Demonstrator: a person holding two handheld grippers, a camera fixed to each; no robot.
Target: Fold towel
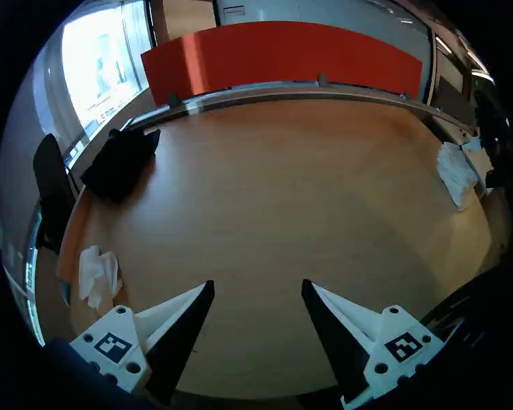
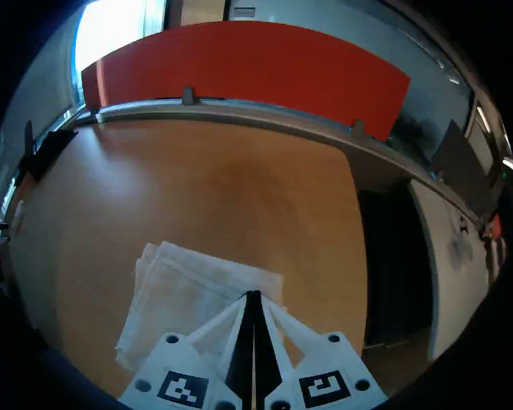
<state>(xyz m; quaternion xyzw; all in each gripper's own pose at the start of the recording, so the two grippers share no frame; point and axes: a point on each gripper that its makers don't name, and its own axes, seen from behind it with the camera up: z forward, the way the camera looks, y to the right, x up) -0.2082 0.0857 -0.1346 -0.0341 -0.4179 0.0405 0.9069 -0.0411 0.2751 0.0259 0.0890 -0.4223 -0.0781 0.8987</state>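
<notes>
A white towel (image 2: 188,301) lies folded in layers on the wooden table (image 2: 208,184), near its right edge. My right gripper (image 2: 254,296) is shut, its tips meeting just over the towel's right part; no cloth shows between the fingers. In the left gripper view the same towel (image 1: 457,174) is a pale heap at the table's far right edge. My left gripper (image 1: 256,287) is open above bare wood (image 1: 270,205), nothing between its fingers.
A crumpled white cloth (image 1: 98,277) lies at the table's left edge, with a black bag (image 1: 120,160) farther back on the left. A red partition (image 1: 284,55) runs along the far side. A dark chair (image 1: 51,191) stands beyond the left edge.
</notes>
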